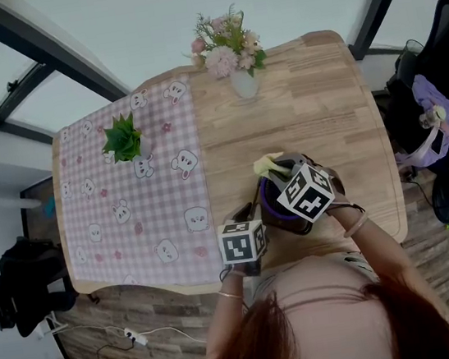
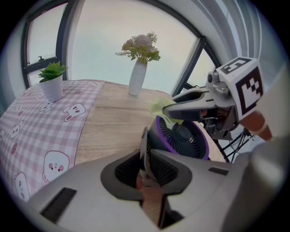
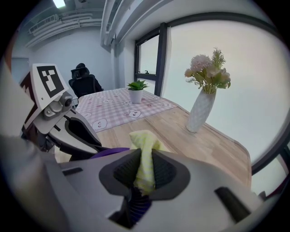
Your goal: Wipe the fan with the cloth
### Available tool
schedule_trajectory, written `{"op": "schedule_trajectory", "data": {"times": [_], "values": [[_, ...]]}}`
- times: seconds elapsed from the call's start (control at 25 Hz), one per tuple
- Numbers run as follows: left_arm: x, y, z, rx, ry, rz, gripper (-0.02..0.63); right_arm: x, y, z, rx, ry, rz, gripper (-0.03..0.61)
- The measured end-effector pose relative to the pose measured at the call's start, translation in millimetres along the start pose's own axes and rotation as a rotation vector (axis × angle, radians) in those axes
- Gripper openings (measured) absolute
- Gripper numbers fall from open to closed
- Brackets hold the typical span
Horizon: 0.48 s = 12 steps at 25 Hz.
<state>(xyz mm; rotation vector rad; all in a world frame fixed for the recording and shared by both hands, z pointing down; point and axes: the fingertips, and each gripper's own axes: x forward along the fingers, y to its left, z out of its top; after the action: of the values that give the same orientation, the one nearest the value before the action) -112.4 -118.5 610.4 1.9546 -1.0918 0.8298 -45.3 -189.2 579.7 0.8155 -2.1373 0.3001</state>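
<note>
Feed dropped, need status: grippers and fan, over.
Left gripper shut on fan rim. Right gripper shut on cloth, above fan. Nothing in the way.

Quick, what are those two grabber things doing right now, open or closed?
Left gripper: shut on the rim of the purple fan.
Right gripper: shut on the yellow cloth.

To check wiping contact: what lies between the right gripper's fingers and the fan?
Only the yellow cloth, pinched by the right gripper over the purple fan; the right gripper view shows it.
</note>
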Motion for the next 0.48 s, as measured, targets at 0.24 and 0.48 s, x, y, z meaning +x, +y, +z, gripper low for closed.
{"op": "schedule_trajectory", "data": {"times": [0.24,0.48], "values": [[-1,0,-1,-0.01,-0.002,0.021,0.061,-5,-7,-6,0.011,0.014,-0.028,0.063],[1,2,-1,-0.021,0.002,0.029,0.058,-8,-12,-12,0.027,0.019,-0.047,0.063]]}}
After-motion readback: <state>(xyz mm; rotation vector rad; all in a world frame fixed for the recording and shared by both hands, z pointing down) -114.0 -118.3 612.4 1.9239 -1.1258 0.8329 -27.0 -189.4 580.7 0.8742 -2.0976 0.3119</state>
